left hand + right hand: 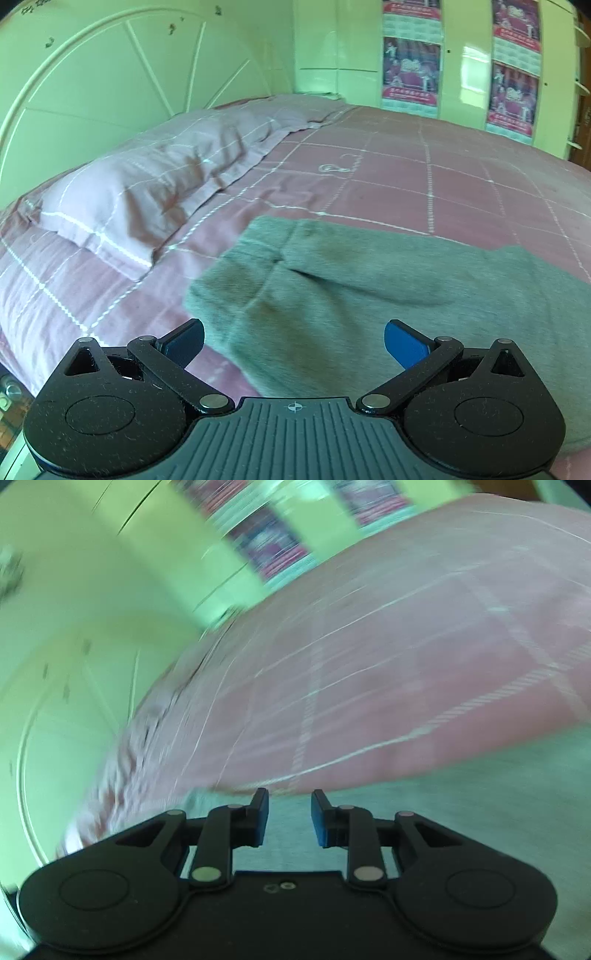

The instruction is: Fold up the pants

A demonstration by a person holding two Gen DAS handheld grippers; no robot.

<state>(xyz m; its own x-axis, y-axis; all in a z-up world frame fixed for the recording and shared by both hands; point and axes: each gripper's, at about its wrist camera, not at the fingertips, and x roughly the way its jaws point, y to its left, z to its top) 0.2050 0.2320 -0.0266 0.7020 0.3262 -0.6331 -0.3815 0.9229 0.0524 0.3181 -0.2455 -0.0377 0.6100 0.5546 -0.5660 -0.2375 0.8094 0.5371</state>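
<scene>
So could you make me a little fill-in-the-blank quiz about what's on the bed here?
1. The grey pants lie on a bed sheet coloured ____.
2. The left hand-held gripper has its jaws wide ____ above the pants.
3. The pillow rests in front of the ____ headboard.
4. The right wrist picture is smeared by ____ blur.

Missing words: pink; open; green; motion

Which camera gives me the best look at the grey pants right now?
Left wrist: the grey pants lie sharp on the pink bedspread. Right wrist shows only a motion-blurred grey strip.
</scene>
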